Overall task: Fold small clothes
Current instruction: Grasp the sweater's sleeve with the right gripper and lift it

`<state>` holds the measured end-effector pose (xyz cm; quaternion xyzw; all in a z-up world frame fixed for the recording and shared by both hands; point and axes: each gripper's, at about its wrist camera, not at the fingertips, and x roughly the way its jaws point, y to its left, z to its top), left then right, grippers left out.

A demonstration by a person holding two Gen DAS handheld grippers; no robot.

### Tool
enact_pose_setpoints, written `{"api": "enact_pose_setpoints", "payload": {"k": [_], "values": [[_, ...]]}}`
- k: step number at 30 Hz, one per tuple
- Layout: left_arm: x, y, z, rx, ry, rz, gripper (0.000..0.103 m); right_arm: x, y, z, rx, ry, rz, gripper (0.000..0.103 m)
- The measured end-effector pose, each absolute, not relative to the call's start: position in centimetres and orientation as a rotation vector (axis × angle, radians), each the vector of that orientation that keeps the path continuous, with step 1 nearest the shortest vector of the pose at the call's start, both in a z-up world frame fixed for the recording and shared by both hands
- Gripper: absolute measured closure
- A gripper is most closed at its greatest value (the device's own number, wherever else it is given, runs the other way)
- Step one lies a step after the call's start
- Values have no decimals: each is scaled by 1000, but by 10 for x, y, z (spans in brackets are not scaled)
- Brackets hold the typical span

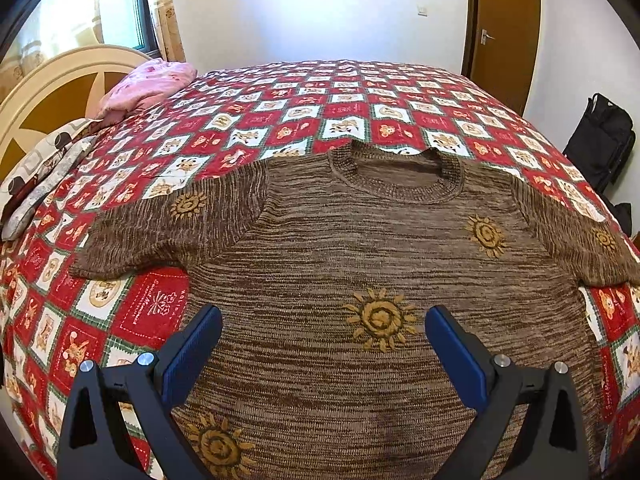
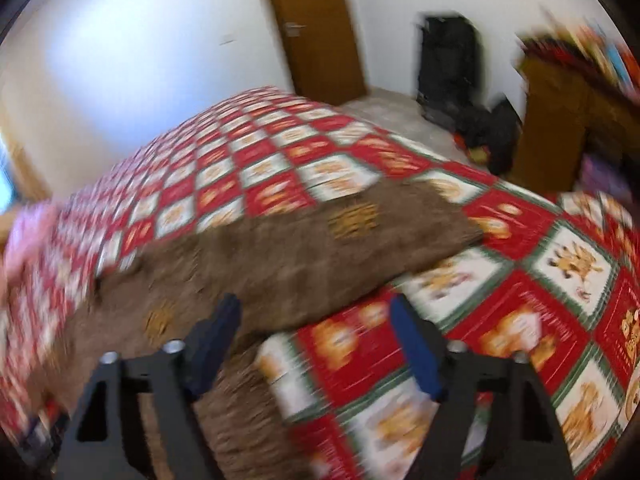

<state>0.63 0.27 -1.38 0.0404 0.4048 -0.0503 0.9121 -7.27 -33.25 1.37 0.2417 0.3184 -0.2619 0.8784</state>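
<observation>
A brown knitted short-sleeved sweater (image 1: 360,248) with yellow sun motifs lies flat, front up, on the bed, collar (image 1: 396,176) at the far side and both sleeves spread out. My left gripper (image 1: 324,320) is open and empty, hovering over the sweater's lower body. My right gripper (image 2: 316,308) is open and empty, over the sweater's right side, by the underarm below its right sleeve (image 2: 320,248). The right wrist view is blurred by motion.
The red-and-white checked quilt (image 1: 280,120) covers the bed. A pink bundle (image 1: 148,84) and a pillow (image 1: 44,168) lie at the left by the headboard (image 1: 52,88). A black bag (image 1: 604,140) and a wooden door (image 1: 504,32) stand beyond the bed.
</observation>
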Motion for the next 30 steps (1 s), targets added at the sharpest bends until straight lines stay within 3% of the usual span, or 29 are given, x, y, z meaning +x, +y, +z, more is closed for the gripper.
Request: {"api": "enact_pose_setpoints", "payload": {"k": [7,13,16,18,21,30], "values": [[10,5,-13,71,838,-119,1,-79,-451,-4,767,698,-641,33],[14,6,-14,66,848,-114,1,-45,-463,-27,636,845,-676,37],[16,8,-14,66,849,-108,1,-28,-452,-31,501,906,-699,55],[17,11,-14,61,849,-104,1,-24,-449,-35,436,934,-711,77],[20,14,-15,53,853,-99,1,-28,-454,-35,418,938,-674,88],[26,30,-10,12,843,-79,1,-27,-423,23,438,803,-558,92]]}}
